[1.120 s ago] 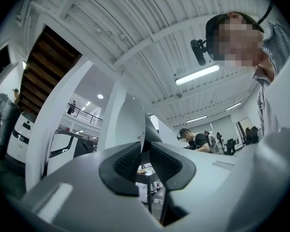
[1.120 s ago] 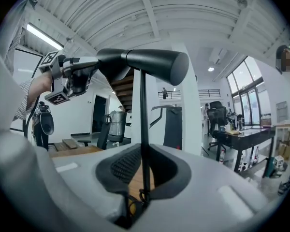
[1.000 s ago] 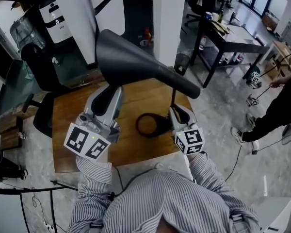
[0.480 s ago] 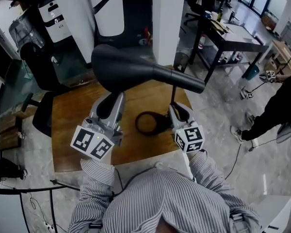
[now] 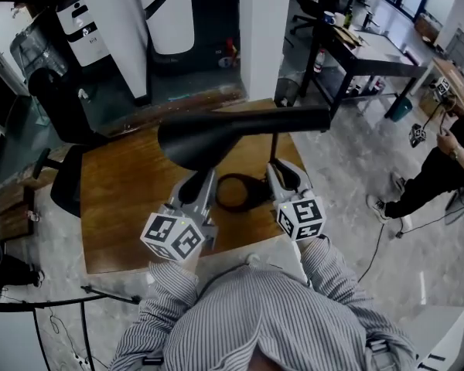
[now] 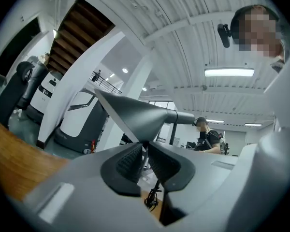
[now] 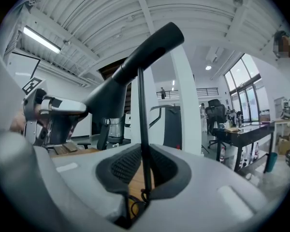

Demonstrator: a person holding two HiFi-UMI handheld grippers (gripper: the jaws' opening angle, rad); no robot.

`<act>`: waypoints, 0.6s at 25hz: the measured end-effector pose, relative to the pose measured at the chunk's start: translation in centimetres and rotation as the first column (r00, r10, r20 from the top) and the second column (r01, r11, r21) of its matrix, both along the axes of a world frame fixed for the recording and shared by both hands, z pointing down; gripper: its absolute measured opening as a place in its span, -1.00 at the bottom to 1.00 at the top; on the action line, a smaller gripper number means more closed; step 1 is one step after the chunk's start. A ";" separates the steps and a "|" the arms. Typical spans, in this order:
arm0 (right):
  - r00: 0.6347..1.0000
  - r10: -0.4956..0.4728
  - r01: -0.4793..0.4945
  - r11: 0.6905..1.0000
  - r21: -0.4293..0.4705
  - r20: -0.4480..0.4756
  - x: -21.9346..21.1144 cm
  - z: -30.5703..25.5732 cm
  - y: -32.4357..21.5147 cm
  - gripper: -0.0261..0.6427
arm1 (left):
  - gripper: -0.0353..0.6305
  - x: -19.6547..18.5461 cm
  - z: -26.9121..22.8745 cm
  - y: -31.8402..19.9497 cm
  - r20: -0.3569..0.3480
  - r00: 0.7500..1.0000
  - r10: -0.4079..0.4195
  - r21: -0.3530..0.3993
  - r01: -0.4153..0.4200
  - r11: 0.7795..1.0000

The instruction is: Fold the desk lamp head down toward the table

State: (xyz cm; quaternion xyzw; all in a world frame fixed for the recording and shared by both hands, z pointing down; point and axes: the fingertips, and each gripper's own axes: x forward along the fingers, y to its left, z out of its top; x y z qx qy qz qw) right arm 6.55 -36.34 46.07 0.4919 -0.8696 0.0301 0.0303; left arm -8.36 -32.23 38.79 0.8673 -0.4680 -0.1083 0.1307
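The black desk lamp stands on the wooden table (image 5: 116,192) with its ring base (image 5: 236,194) between my grippers. Its cone-shaped head (image 5: 197,139) now lies about level above the table, the neck reaching right over the thin upright stem (image 5: 273,149). My left gripper (image 5: 203,178) is shut on the lower rim of the lamp head (image 6: 135,116); the rim's edge runs between its pads (image 6: 130,159). My right gripper (image 5: 281,172) is shut on the stem (image 7: 142,124), which passes up between its pads (image 7: 128,164) to the head (image 7: 135,64).
A black office chair (image 5: 62,107) stands off the table's left corner. A white pillar (image 5: 263,29) and white machines rise behind the table. A black desk (image 5: 363,52) with clutter and a person (image 5: 448,153) are at the right.
The lamp head has swung down from a steep tilt to about level. My left gripper came down and to the right with it. The right gripper kept still on the stem.
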 end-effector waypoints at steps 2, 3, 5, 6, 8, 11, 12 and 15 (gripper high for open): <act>1.000 -0.001 0.001 1.000 -0.001 0.005 0.1 0.0 0.0 -0.77 | -0.76 1.1 1.4 0.1 0.008 1.000 0.004 -0.032 -0.003 0.999; 1.000 -0.001 0.001 1.000 -0.001 0.006 0.1 0.0 0.0 -0.77 | -0.76 1.8 2.2 0.2 0.006 1.000 0.017 -0.051 -0.016 0.999; 1.000 0.000 0.000 1.000 0.000 0.007 0.1 0.0 0.0 -0.77 | -0.77 3.2 3.6 0.3 0.010 0.999 0.048 -0.086 -0.047 0.995; 1.000 0.001 -0.001 1.000 0.000 0.008 0.2 0.0 0.0 -0.77 | -0.77 4.0 4.2 0.4 0.017 0.998 0.063 -0.101 -0.061 0.993; 1.000 0.006 -0.006 1.000 -0.001 0.010 0.2 0.0 0.0 -0.77 | -0.78 5.3 5.0 0.6 0.033 0.995 0.094 -0.127 -0.089 0.988; 1.000 0.012 -0.012 1.000 -0.002 0.011 0.2 -0.1 0.0 -0.77 | -0.79 6.8 6.0 0.7 0.057 0.989 0.138 -0.160 -0.127 0.979; 1.000 0.012 -0.012 1.000 -0.002 0.011 0.2 -0.1 0.0 -0.77 | -0.80 7.2 6.2 0.7 0.067 0.987 0.145 -0.168 -0.132 0.977; 1.000 0.013 -0.012 1.000 -0.003 0.015 0.1 0.0 0.0 -0.77 | -0.88 7.9 6.9 0.7 0.093 0.985 0.146 -0.176 -0.128 0.976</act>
